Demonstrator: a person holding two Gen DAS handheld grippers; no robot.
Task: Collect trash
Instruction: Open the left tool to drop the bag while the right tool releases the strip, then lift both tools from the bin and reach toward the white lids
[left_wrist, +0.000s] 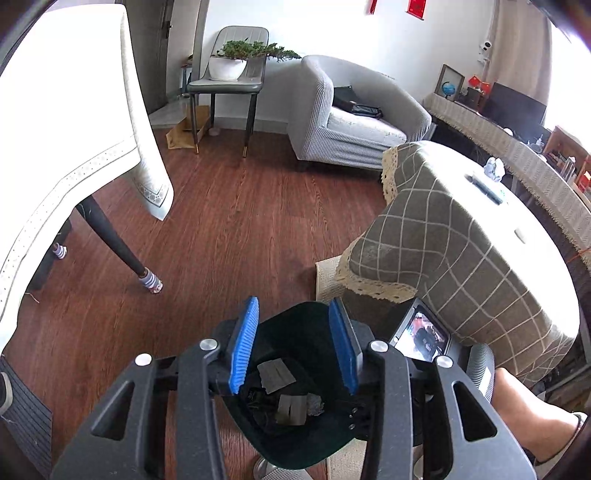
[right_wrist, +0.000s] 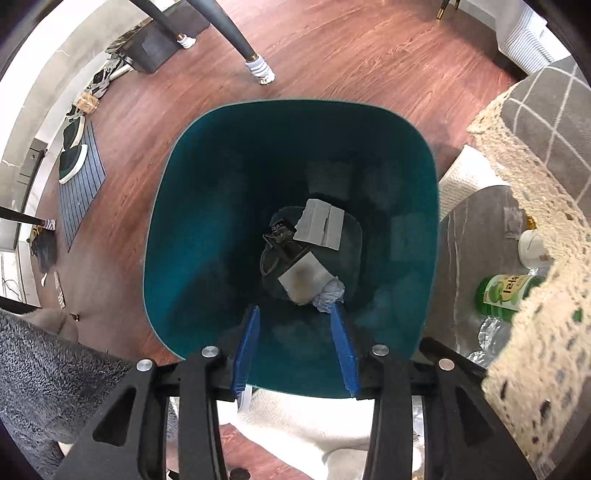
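Trash (right_wrist: 317, 229) inside teal bin (right_wrist: 207, 206)

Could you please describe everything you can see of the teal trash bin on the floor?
The trash bin is a dark teal, smooth, plastic-looking tub with a rounded-square rim and walls tapering to a smaller base. It stands upright and uncovered on the wooden floor, beside the cloth-covered table. At the bottom lie two torn paper pieces, a crumpled tissue and something dark. The open right tongs hang over its mouth.

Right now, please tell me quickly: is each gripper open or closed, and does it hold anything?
Left gripper: open, holding nothing, above the bin.
Right gripper: open, holding nothing, over the bin.
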